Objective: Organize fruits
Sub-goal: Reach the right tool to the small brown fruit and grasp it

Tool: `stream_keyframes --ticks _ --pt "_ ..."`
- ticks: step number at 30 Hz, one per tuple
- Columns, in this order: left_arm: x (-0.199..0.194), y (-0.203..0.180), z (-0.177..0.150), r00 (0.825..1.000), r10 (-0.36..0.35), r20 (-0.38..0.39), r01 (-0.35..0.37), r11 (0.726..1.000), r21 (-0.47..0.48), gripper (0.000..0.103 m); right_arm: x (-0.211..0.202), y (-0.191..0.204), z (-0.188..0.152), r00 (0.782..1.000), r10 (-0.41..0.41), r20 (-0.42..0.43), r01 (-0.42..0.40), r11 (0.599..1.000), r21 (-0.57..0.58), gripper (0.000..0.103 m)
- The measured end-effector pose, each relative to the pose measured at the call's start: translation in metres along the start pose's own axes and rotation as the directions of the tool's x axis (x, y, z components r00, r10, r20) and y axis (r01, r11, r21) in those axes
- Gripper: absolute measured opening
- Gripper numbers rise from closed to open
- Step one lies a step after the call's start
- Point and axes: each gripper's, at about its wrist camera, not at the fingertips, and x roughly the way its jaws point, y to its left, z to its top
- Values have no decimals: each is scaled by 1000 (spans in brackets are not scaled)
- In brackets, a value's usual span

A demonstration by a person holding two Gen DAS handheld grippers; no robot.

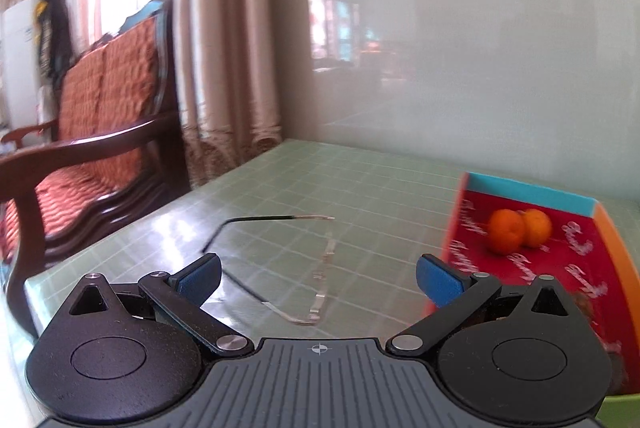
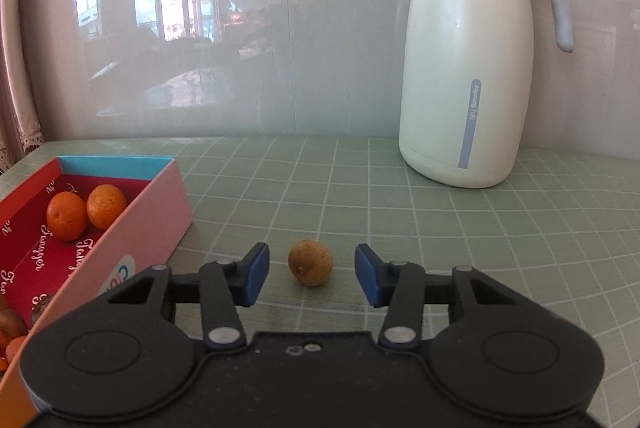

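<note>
A small round brown fruit (image 2: 310,263) lies on the green checked table. My right gripper (image 2: 311,276) is open, with the fruit between its blue pads and apart from both. A red-lined box (image 2: 160,211) stands to the left with two oranges (image 2: 86,211) at its far end and darker fruits at its near end. In the left wrist view the box (image 1: 532,187) and the two oranges (image 1: 520,230) lie to the right. My left gripper (image 1: 318,278) is open and empty above the table.
A cream thermos jug (image 2: 468,67) stands at the back right against the wall. Clear-framed glasses (image 1: 320,268) lie on the table under my left gripper. A wooden bench with red cushions (image 1: 100,131) stands past the table's left edge, by curtains.
</note>
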Motion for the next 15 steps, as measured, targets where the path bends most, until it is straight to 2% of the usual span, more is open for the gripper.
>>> stream_keyframes --ticks 6,8,9,10,15 --pt "13 20 0 999 27 -36 -30 997 -73 103 9 -2 2 999 11 -31 -10 1000 28 41" --pt "16 23 0 999 28 -44 -32 996 -82 103 12 -5 2 999 17 -45 -15 999 48 35" --pt "17 23 -1 999 27 -48 -31 996 -84 103 13 -7 2 998 20 -51 -17 998 57 26" --pt "18 23 -1 998 27 -51 -31 996 -85 103 14 -7 1 998 21 -53 -18 998 60 25" --pt "19 24 -1 998 26 -56 -30 996 -79 103 7 -2 1 999 21 -30 -20 999 33 25"
